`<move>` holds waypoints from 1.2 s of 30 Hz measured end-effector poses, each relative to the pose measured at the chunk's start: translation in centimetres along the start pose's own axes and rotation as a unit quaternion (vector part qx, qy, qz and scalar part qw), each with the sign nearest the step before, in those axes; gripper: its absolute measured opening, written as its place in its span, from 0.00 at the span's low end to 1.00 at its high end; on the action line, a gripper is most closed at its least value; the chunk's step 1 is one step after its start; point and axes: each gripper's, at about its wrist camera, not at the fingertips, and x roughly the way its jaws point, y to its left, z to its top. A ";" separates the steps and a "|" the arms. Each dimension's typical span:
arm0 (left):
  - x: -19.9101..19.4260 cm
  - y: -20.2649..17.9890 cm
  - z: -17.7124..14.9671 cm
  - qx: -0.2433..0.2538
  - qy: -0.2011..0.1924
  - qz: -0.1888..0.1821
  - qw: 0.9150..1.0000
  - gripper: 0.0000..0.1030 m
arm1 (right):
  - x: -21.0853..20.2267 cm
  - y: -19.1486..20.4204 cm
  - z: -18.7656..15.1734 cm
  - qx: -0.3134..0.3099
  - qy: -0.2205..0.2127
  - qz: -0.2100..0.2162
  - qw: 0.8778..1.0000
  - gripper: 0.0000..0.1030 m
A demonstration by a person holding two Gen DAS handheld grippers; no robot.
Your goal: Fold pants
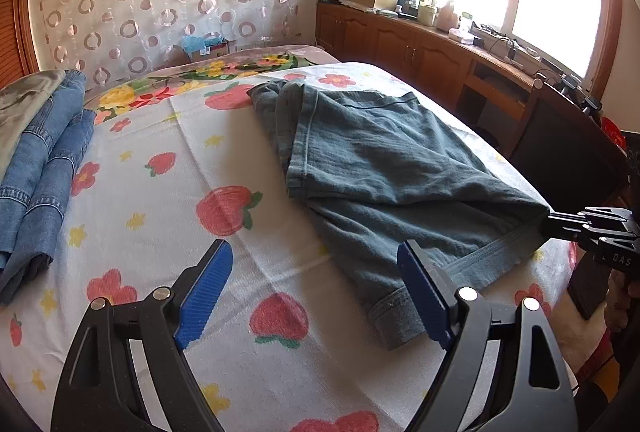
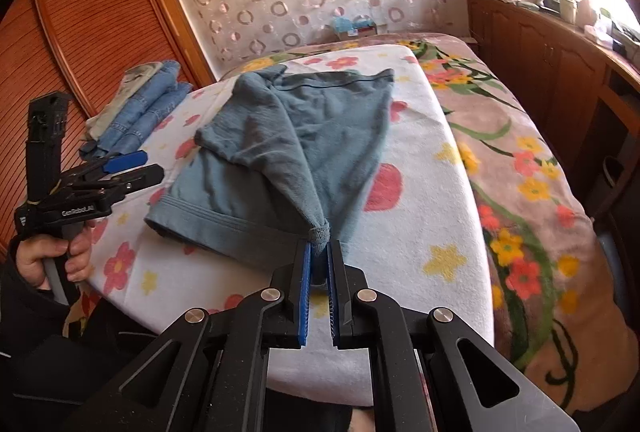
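**Right tool pinches a corner, left tool waits spread**

Now the teal pants (image 2: 292, 136) lie partly folded on the bed (image 2: 424, 216), over its strawberry-print sheet, with the long axis running away from the person toward the curtained wall. The right tool (image 2: 319, 252) is pressed nearly together on a bunched corner of the cloth at the near edge — the fabric rises in a taut ridge from that pinch back toward the far end. The left tool (image 1: 316, 284) hangs with its jaws spread wide and nothing between them, just beside the near hem band of the pants (image 1: 400, 192); its right finger overlaps the cloth's edge in view, though contact I cannot tell. The held corner is the right hand's alone, so the next fold likely carries it away from the person along that long axis — the left is nearer the free hem. A stack of folded blue jeans (image 1: 44, 160) sits well apart at the left.
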 end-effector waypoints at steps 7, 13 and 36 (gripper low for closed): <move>-0.4 0.6 0.1 -0.007 -0.005 0.004 1.000 0.83 | -1.7 -0.4 0.6 0.002 -0.023 -0.011 1.000 0.18; -1.1 1.5 0.4 -0.014 -0.016 0.010 1.000 0.83 | -1.4 1.4 2.0 -0.028 -0.047 0.010 0.998 0.18; -3.9 6.3 0.9 -0.042 -0.056 0.035 0.997 0.83 | 13.8 11.4 9.2 -0.154 0.011 0.067 0.986 0.26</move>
